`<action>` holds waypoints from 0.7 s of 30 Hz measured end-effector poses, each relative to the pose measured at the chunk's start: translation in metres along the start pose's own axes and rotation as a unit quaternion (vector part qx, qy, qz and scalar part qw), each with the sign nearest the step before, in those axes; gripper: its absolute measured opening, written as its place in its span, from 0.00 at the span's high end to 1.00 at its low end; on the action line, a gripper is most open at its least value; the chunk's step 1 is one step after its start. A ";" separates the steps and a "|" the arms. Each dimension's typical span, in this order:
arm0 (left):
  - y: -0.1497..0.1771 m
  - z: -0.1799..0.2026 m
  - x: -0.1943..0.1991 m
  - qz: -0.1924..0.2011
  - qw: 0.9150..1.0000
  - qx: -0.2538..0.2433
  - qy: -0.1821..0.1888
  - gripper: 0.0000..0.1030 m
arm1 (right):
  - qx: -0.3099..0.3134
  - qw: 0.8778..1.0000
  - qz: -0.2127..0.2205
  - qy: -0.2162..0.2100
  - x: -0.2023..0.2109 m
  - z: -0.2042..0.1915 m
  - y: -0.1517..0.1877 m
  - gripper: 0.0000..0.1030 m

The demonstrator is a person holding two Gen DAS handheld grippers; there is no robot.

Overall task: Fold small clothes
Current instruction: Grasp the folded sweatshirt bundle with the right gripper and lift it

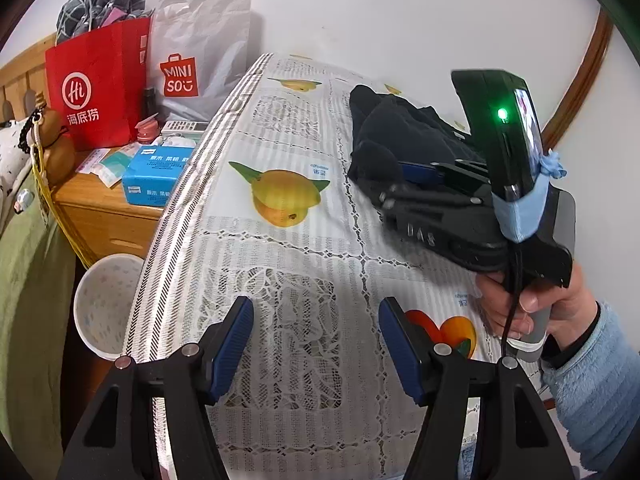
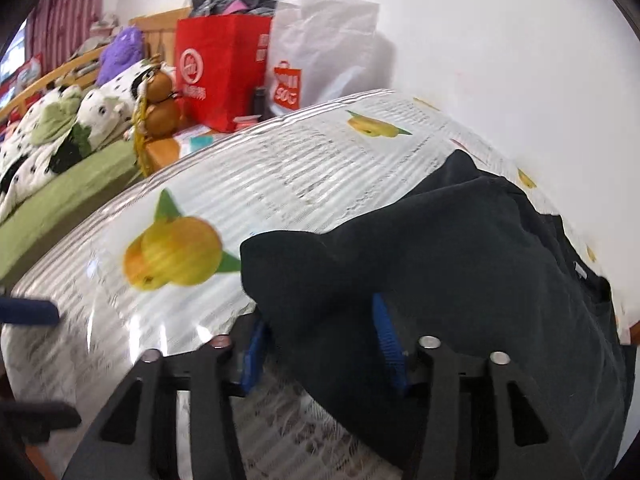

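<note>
Covering the worktop [image 1: 304,240] is a white lace-patterned cloth printed with yellow fruit, under a glossy clear sheet that catches the light. To its left stands a wooden bedside cabinet [image 1: 100,212] crowded with a brown gourd [image 1: 56,136], a red paper bag [image 1: 100,84], a white shopping bag [image 1: 200,52] and a blue tissue pack [image 1: 156,176]; a pale patterned bin [image 1: 106,304] sits on the floor below, and a bed with green sheet [image 2: 60,200] lies further left. A plain white wall backs the worktop. Low in the left wrist view, the left hand-held gripper [image 1: 316,344] hovers over bare cloth with its blue pads spread wide and nothing between them. Further right, a dark, nearly black garment [image 2: 460,248] lies crumpled in loose folds near the wall side of the worktop. The right hand-held gripper [image 2: 320,344], held in a hand [image 1: 532,300] with a fluffy blue sleeve, has its fingers either side of a fold of the garment's near edge; whether the pads actually pinch it, I cannot tell.
</note>
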State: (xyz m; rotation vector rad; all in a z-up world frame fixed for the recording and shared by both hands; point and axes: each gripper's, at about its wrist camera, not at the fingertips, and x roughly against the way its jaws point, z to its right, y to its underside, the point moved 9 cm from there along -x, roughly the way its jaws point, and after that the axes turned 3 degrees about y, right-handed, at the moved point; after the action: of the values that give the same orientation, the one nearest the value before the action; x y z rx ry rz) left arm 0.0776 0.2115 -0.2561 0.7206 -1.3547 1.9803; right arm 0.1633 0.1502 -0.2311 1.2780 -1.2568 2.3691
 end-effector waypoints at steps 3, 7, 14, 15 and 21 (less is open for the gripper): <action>0.000 0.005 -0.001 -0.004 1.000 -0.008 -0.006 0.39 | -0.021 1.000 0.009 0.001 0.000 0.008 -0.003 0.81; -0.004 0.012 -0.004 -0.010 1.000 -0.010 -0.005 0.39 | -0.069 0.996 0.037 -0.037 0.022 0.032 -0.016 0.84; -0.018 0.042 -0.015 -0.016 0.999 -0.037 -0.005 0.39 | -0.205 0.966 0.155 -0.033 0.103 0.150 -0.029 0.85; -0.022 0.048 -0.018 -0.017 0.999 -0.041 -0.003 0.39 | -0.224 0.960 0.166 -0.024 0.111 0.171 -0.022 0.85; -0.045 0.108 -0.039 -0.006 0.995 -0.085 0.043 0.39 | -0.340 0.922 0.184 -0.002 0.134 0.273 0.046 0.85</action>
State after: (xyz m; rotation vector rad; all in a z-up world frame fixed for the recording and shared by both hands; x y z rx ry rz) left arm 0.1466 0.1145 -0.2223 0.5556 -1.4426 1.8388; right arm 0.2243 -0.1113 -0.0820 0.8685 -2.2108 1.8096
